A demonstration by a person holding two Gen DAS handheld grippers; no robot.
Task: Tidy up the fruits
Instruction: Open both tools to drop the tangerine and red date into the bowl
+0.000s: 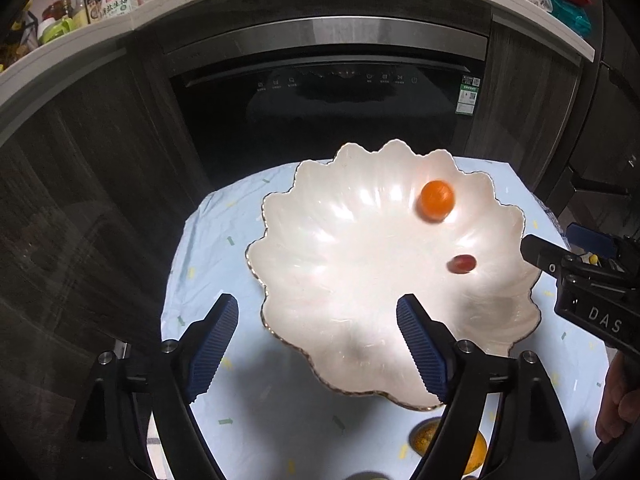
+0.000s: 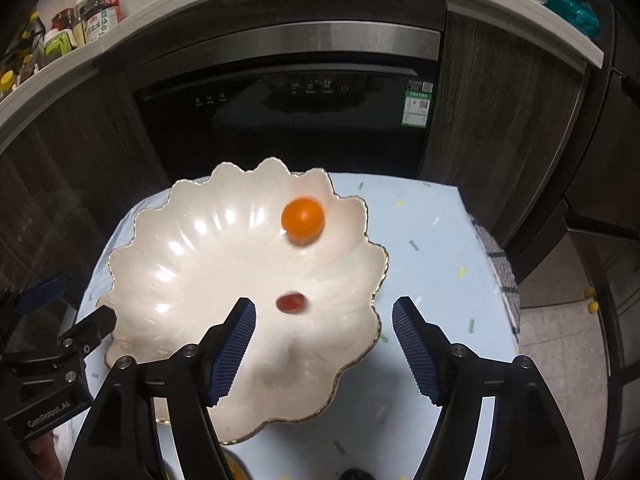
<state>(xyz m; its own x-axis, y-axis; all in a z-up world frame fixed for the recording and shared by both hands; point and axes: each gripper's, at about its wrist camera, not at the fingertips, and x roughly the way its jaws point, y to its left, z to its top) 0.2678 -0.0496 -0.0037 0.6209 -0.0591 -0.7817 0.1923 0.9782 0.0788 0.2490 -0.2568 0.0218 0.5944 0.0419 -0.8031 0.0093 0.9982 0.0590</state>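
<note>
Left wrist view: the left gripper (image 1: 318,344) hangs over the near-left edge of the scalloped white dish (image 1: 320,280), jaws spread wide with nothing between them. In the dish, toward its far right, sits a small orange fruit (image 1: 437,200); nearer and to the right lies a small red fruit (image 1: 462,263). Both look smeared, so they may be rolling. The dish stands on a light blue tablecloth (image 1: 208,248). At the bottom edge another yellow-orange fruit (image 1: 426,436) shows outside the dish, partly hidden by a finger.

Right wrist view: the right gripper (image 2: 324,344) is also spread wide and empty, above the dish's (image 2: 180,280) near right part. The red fruit (image 2: 291,303) lies just beyond the gap between its fingers; the orange fruit (image 2: 303,220) is further back.

Risk, my judgement: the glossy curved dish lets round fruit roll. If they are moving, they could climb the low rim and drop onto the cloth. Either gripper dipping could knock the rim and tip the dish.
</note>
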